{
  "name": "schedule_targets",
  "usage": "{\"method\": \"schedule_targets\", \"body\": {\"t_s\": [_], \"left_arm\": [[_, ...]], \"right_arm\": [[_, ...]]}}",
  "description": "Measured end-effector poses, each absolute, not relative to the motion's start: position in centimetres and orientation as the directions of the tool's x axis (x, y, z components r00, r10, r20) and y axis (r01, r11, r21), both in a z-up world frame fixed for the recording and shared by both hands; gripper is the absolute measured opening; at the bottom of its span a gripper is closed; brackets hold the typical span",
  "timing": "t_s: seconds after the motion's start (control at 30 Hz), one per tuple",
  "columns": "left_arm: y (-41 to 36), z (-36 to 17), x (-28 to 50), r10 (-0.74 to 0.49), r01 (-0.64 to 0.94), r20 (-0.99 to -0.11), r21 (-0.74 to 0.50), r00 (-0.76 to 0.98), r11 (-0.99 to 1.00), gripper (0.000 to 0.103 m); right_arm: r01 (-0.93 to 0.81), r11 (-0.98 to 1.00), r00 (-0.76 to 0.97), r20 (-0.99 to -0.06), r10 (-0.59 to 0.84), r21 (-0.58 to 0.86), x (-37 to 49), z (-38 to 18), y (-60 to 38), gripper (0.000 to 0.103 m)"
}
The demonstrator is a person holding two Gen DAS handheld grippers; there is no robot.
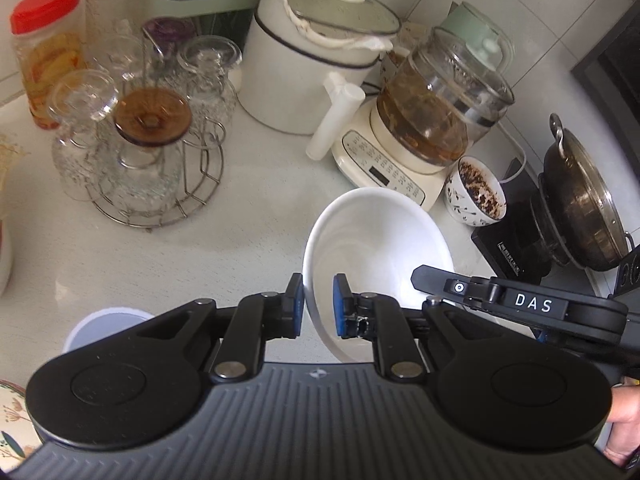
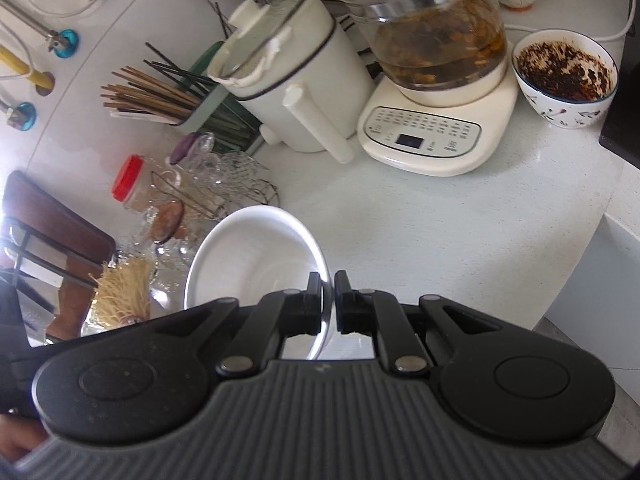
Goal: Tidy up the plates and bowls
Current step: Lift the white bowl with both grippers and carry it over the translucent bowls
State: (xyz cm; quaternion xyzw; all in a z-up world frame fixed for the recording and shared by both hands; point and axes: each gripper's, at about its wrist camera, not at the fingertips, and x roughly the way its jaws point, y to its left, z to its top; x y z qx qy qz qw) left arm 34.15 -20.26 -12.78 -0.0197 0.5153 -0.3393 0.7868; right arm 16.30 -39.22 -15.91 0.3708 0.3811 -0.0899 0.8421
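The white bowl point(image 1: 376, 248) is held off the counter point(image 1: 248, 240), tilted, with both tongs on its rim. The left gripper point(image 1: 319, 306) is closed on the rim at one side, and the right gripper point(image 2: 328, 300) is closed on the rim at the opposite side, so the bowl hangs between the two. I judge the task is at an early or middle step: this bowl is picked up but not yet put anywhere. A dirty patterned bowl point(image 2: 566, 80) stands far ahead and to the right of the right gripper, still not handled.

Directly ahead of both tongs the counter is bare. Further ahead are the kettle base point(image 2: 436, 136) and white pot point(image 1: 304, 68), and left of the left gripper the glass rack point(image 1: 148, 152). The counter edge point(image 2: 576, 276) is near, to the right of the right gripper
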Motion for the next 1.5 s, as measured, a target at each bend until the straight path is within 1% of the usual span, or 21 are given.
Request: {"method": "schedule_targets", "body": {"t_s": [0.2, 0.53, 0.83, 1.0, 1.17, 1.27, 1.5], "left_arm": [[-17.8, -11.4, 33.8, -0.575, 0.506, -0.773, -0.396, 0.267, 0.767, 0.017], [-13.0, -10.1, 33.7, -0.581, 0.454, -0.743, -0.414, 0.332, 0.789, 0.017], [-7.8, -9.4, 33.3, -0.562, 0.389, -0.717, -0.419, 0.412, 0.820, 0.017], [-5.4, -10.1, 32.9, -0.543, 0.347, -0.729, -0.424, 0.417, 0.836, 0.017], [-3.3, -11.9, 32.7, -0.516, 0.298, -0.758, -0.425, 0.400, 0.855, 0.018], [-2.6, -13.1, 32.9, -0.511, 0.273, -0.770, -0.434, 0.382, 0.858, 0.018], [-2.3, -15.6, 33.0, -0.481, 0.268, -0.809, -0.407, 0.336, 0.873, 0.018]], "right_arm": [[0.413, 0.704, 0.723, -0.678, 0.133, 0.578, 16.3, -14.8, -37.7, 0.009], [0.360, 0.731, 0.733, -0.660, 0.161, 0.579, 17.6, -13.7, -34.2, 0.009], [0.282, 0.772, 0.735, -0.645, 0.209, 0.570, 19.3, -13.2, -30.1, 0.009], [0.255, 0.784, 0.706, -0.663, 0.249, 0.566, 20.1, -13.8, -28.2, 0.009], [0.246, 0.808, 0.649, -0.710, 0.273, 0.535, 20.9, -15.1, -25.9, 0.009], [0.254, 0.820, 0.613, -0.741, 0.274, 0.513, 21.4, -16.0, -25.1, 0.009], [0.259, 0.848, 0.549, -0.793, 0.265, 0.462, 21.9, -17.8, -23.6, 0.011]]}}
